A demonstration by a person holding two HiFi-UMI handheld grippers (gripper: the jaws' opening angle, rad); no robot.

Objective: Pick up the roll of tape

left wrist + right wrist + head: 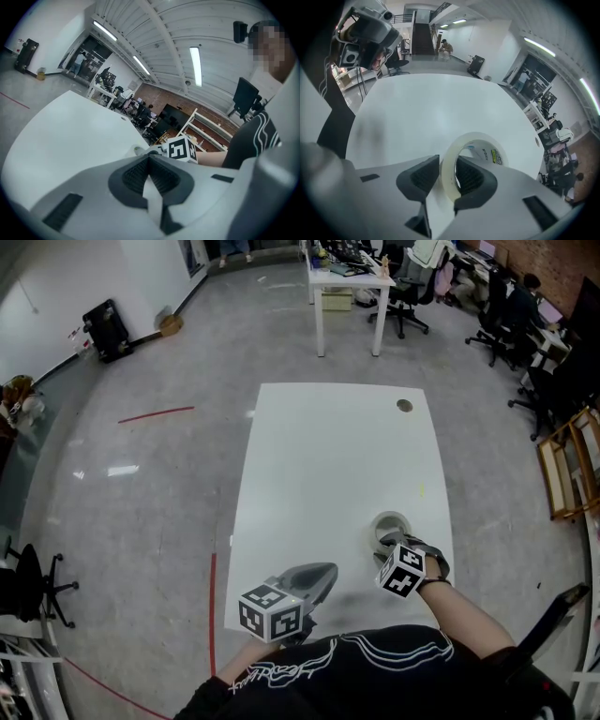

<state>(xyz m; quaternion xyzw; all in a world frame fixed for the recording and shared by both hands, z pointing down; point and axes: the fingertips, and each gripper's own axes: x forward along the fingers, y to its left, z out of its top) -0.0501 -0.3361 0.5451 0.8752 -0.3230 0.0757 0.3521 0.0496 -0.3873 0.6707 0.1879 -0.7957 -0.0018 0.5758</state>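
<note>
The roll of clear tape [391, 521] lies flat on the white table [328, 456], near its front right corner. My right gripper [387, 542] points steeply down onto the roll's near side. In the right gripper view the roll [490, 152] has its wall between the jaws, one pad inside the ring and the other outside. A thin gap shows at the outer pad, so this gripper [447, 161] is open. My left gripper [331, 569] hovers at the table's front edge, left of the roll, and is shut on nothing [149, 157].
A round cable hole [404, 406] sits at the table's far right. Beyond it stand a white desk [347, 282] and office chairs [408, 292]. A wooden rack [562, 465] is on the right, and a red floor line [213, 610] runs left of the table.
</note>
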